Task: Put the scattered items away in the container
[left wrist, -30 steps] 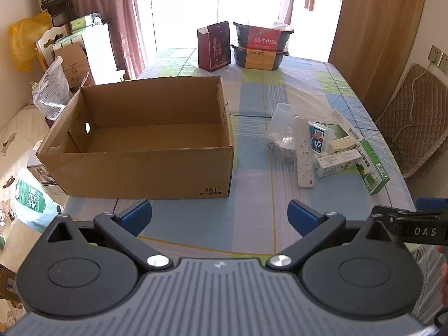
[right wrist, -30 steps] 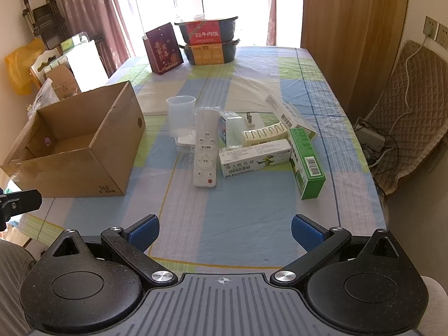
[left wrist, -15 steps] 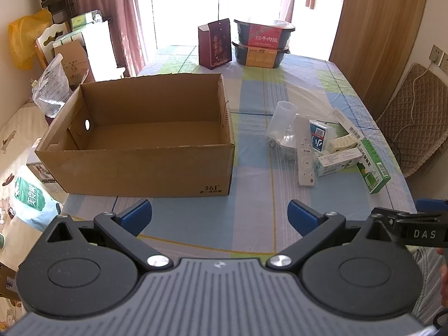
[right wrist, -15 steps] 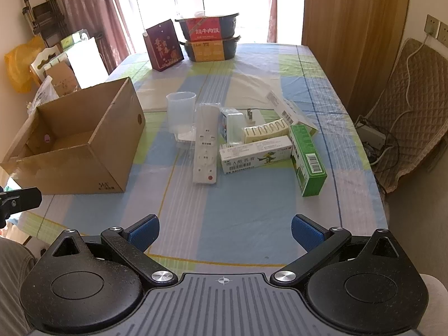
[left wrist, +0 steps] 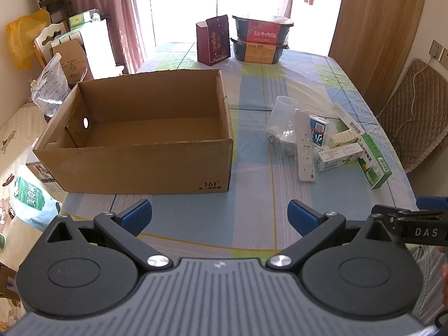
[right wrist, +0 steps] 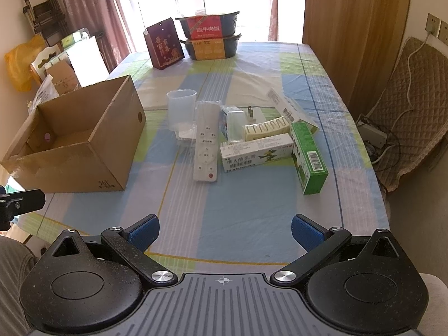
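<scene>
hovering wide open and empty, both the left gripper (left wrist: 219, 214) and right gripper (right wrist: 225, 231) had not started; next, the remote (right wrist: 206, 147) at twelve o'clock needed grasping for the empty box (left wrist: 134, 165).

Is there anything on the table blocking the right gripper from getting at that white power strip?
Nothing visible does. The right gripper hangs open over bare tablecloth, and the power strip's near end points straight at it. The clutter sits beside or beyond it: the cup behind, the white box to its right.

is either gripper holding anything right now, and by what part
Nothing is held. The left gripper and right gripper both have open, empty jaws.
</scene>
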